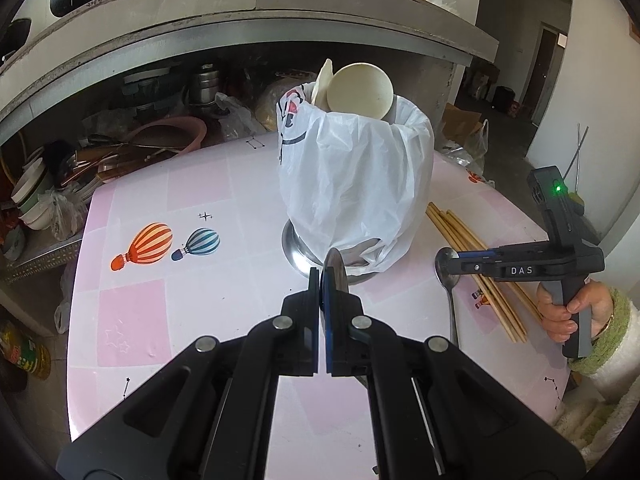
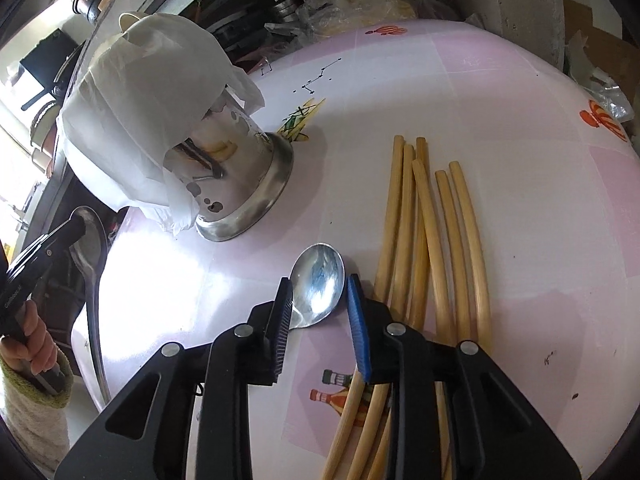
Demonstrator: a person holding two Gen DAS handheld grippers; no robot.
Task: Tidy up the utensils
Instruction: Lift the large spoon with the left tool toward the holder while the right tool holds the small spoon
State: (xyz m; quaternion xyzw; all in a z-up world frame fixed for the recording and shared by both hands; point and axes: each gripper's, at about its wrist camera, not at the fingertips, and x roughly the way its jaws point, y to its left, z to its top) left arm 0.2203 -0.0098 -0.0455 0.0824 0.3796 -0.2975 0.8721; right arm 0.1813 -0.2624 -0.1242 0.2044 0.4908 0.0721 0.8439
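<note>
While left gripper (image 1: 320, 280) hides spoon (image 2: 94, 248), right view shows it

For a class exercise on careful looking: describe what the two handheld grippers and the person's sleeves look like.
Both grippers, left and right, are black with silver rivets, one black pad and one blue pad. The right one bears white letters "DAS" and a green light. Sleeves are fuzzy cream with green cuffs.

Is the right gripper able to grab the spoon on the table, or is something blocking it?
Probably yes. The right gripper is open, with the spoon bowl lying between its fingers and nothing on top. The chopsticks lie close beside it, so a finger might bump them.
</note>
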